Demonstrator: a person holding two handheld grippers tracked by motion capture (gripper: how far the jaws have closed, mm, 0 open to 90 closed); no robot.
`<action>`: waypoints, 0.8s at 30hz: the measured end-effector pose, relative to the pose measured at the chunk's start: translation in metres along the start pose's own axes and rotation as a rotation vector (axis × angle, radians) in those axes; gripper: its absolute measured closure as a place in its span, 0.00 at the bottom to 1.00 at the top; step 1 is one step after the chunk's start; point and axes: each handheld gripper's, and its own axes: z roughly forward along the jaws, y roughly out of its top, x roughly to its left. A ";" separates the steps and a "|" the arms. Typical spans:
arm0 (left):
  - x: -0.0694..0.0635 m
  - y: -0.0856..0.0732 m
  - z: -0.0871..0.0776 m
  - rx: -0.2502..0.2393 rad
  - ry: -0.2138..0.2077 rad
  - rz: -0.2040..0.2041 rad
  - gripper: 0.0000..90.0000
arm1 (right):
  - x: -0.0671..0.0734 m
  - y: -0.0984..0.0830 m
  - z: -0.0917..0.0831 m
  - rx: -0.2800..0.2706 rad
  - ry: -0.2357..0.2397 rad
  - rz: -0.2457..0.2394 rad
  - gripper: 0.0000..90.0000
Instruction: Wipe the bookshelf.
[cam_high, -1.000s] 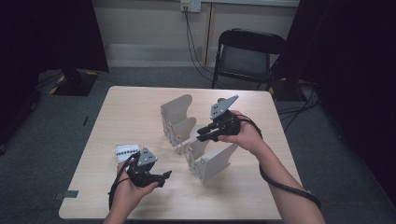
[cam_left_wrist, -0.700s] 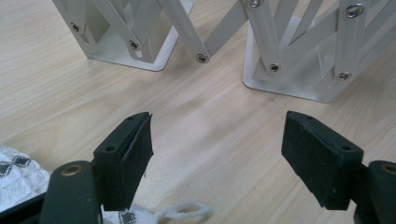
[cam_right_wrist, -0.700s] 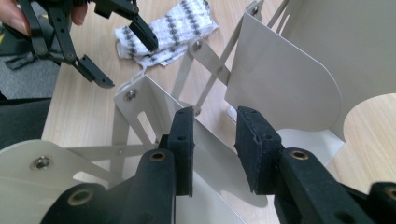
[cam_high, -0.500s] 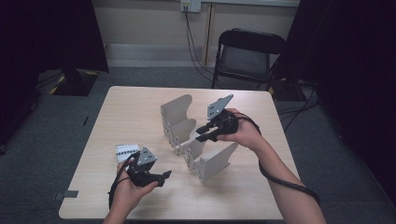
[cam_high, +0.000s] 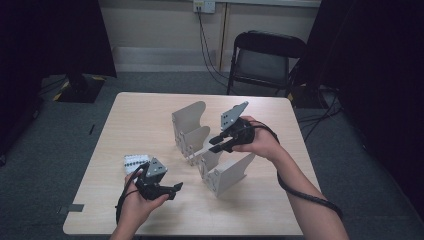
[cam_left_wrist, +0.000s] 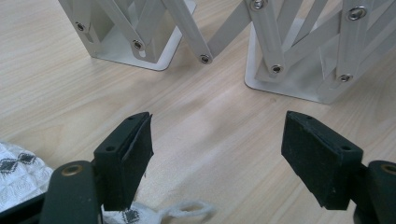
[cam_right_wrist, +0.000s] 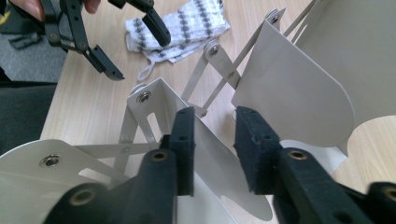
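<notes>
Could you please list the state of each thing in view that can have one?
Rack: expanded on its scissor links, standing upright on the table.
Right gripper: jaws have just been opening, straddling a rack panel, one pad off it.
Left gripper: open, nothing between its jaws, over the table.
Cloth: folded, lying flat.
Chair: unfolded, unoccupied.

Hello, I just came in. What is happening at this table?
A person holds one pair of tongs in each hand and works on a pale folding rack that stands on the wooden table. The right tongs have one of its divider plates between the jaws, which have just been opening; only one pad seems to touch it. The left tongs hover wide open and empty over the table, near a patterned cloth.
</notes>
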 end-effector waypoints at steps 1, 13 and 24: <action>0.000 0.000 0.001 -0.005 0.001 -0.004 0.27 | -0.001 -0.001 0.000 -0.004 -0.007 -0.001 0.71; -0.001 0.000 0.001 -0.005 -0.001 -0.013 0.28 | 0.002 0.000 0.007 0.055 0.004 -0.038 0.80; 0.000 0.000 0.000 -0.003 0.005 -0.012 0.28 | 0.012 -0.002 0.006 0.075 0.047 -0.030 1.00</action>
